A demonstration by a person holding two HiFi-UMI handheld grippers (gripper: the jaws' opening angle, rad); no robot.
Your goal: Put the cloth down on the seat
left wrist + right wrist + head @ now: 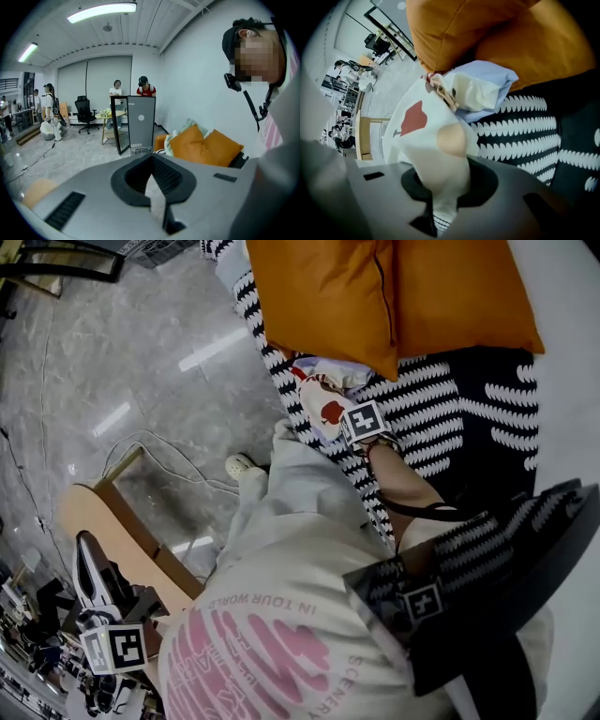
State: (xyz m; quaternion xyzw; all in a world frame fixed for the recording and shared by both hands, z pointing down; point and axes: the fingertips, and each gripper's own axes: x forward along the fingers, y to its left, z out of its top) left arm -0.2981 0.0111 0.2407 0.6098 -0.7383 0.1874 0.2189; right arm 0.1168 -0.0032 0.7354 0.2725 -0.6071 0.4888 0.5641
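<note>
A white cloth (323, 407) with red prints and a pale blue part is bunched at the front edge of the black-and-white patterned seat (450, 427), just under the orange cushions (375, 287). My right gripper (349, 420) is shut on it. In the right gripper view the cloth (436, 112) rises out of the right gripper (440, 190) toward the cushions (497, 33), over the seat (525, 131). My left gripper (91, 570) hangs low at the far left, away from the seat. In its own view the left gripper (152, 180) has its pads together and holds nothing that I can see.
A wooden stool (112, 517) stands on the glossy grey floor beside my left gripper, with cables (159, 454) trailing past it. A shoe (241, 465) is at the seat's edge. The left gripper view shows a grey cabinet (140, 123), an office chair (84, 113) and several people farther back.
</note>
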